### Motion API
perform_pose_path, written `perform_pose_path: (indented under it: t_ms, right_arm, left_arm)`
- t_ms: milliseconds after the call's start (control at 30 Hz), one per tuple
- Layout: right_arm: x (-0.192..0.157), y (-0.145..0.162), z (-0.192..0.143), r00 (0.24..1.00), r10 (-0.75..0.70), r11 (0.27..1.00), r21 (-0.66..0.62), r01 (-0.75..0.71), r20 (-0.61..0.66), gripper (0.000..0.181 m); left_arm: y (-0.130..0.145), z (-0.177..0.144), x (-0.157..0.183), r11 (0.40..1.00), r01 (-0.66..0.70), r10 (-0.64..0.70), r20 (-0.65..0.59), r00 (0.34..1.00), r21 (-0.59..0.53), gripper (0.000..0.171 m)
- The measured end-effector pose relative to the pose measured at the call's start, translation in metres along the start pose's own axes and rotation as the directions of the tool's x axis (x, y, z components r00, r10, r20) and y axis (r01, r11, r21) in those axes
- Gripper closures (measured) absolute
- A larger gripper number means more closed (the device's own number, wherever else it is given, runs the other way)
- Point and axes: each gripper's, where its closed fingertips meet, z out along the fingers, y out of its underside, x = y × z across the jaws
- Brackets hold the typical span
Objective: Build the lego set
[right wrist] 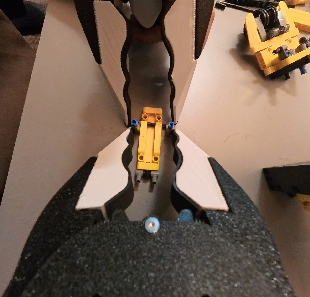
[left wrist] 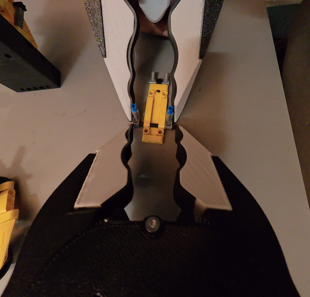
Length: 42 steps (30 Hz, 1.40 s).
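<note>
A small yellow brick assembly point(left wrist: 154, 114) with a black cross axle, grey side connectors and two blue pins point(left wrist: 133, 106) lies over the pale table point(left wrist: 67, 129). My left gripper point(left wrist: 153, 125) comes from below in its own view, and its fingertips press on the axle ends and grey connectors. My right gripper point(left wrist: 153, 119) faces it tip to tip from the far side, and its fingers flank the same connectors. In the right wrist view the assembly point(right wrist: 149, 138) sits between the fingers of my right gripper point(right wrist: 152, 129), with my left gripper point(right wrist: 151, 123) opposite. A hand shows dimly behind each far gripper.
A black block with yellow parts point(left wrist: 25, 62) stands at the upper left, and a yellow model point(left wrist: 6, 213) at the lower left. The right wrist view shows a bigger yellow model point(right wrist: 276, 42), loose parts behind it, a black block point(right wrist: 288, 180), and the table edge point(right wrist: 25, 104) at left. Less than 4 cm separates the two grippers' tips. From the right gripper's tips to the black block point(right wrist: 288, 180) is close to 11 cm. Look for it in the left wrist view point(left wrist: 44, 64) too.
</note>
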Motion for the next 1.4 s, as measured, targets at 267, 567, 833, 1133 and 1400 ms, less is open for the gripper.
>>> perform_pose_path:
  t_ms: [267, 567, 833, 1133, 1400]
  right_arm:
    - [-0.003, 0.000, 0.000, 1.000, -0.016, 1.000, 0.001, 0.016, 0.014, 0.135]
    - [-0.010, 0.001, -0.001, 0.998, -0.047, 0.999, 0.003, 0.046, 0.047, 0.135]
    - [-0.011, 0.001, -0.001, 0.997, -0.045, 0.999, 0.005, 0.045, 0.058, 0.135]
    - [-0.010, 0.000, -0.001, 0.997, -0.042, 0.999, 0.006, 0.042, 0.058, 0.136]
    - [-0.010, 0.000, -0.001, 0.997, -0.041, 0.999, 0.005, 0.041, 0.059, 0.136]
  left_arm:
    - [0.000, 0.000, 0.002, 1.000, -0.026, 0.026, 0.007, 1.000, 0.000, 0.123]
    - [0.000, -0.001, 0.008, 0.998, -0.059, 0.059, -0.013, 0.998, 0.007, 0.124]
    - [0.000, -0.001, 0.008, 0.999, -0.041, 0.041, -0.028, 0.999, 0.009, 0.130]
    - [0.000, -0.001, 0.008, 1.000, -0.026, 0.026, -0.040, 0.999, 0.006, 0.130]
    - [0.000, -0.001, 0.008, 0.999, -0.034, 0.034, -0.032, 0.999, 0.007, 0.128]
